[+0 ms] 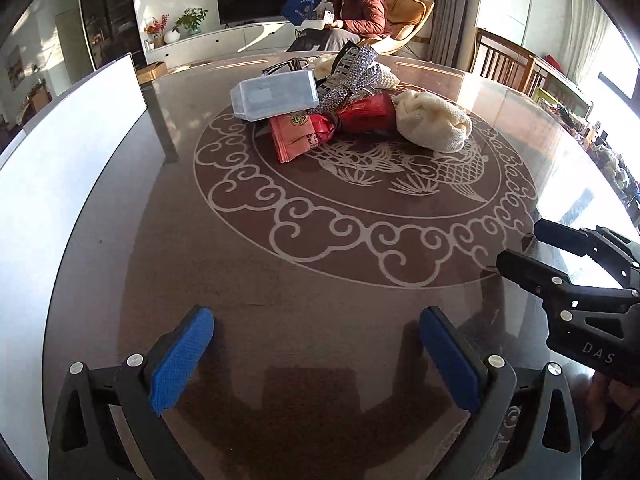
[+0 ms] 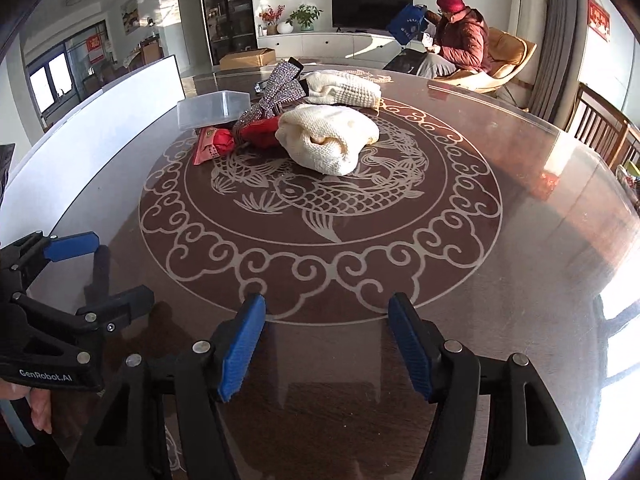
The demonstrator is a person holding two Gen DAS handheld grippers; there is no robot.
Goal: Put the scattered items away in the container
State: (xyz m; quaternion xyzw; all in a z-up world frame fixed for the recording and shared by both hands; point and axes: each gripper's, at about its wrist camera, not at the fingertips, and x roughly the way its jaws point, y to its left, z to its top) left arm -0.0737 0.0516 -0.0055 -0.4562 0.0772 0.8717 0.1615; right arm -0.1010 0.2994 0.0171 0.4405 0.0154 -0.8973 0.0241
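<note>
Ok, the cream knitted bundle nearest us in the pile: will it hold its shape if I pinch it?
Probably not: the cream knitted bundle looks soft and slumped, so it should sag and unfold. It likely weighs little. The open right gripper should bite a thick fold; the knit may drag the red packet it touches.

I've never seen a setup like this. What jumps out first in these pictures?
A heap of things at the far side of the round table: a clear plastic box, red packets, a sparkly silver strap and cream knitwear. The table's fish-and-cloud pattern stands out. Near the cameras, the left gripper and right gripper hover open, holding nothing.
</note>
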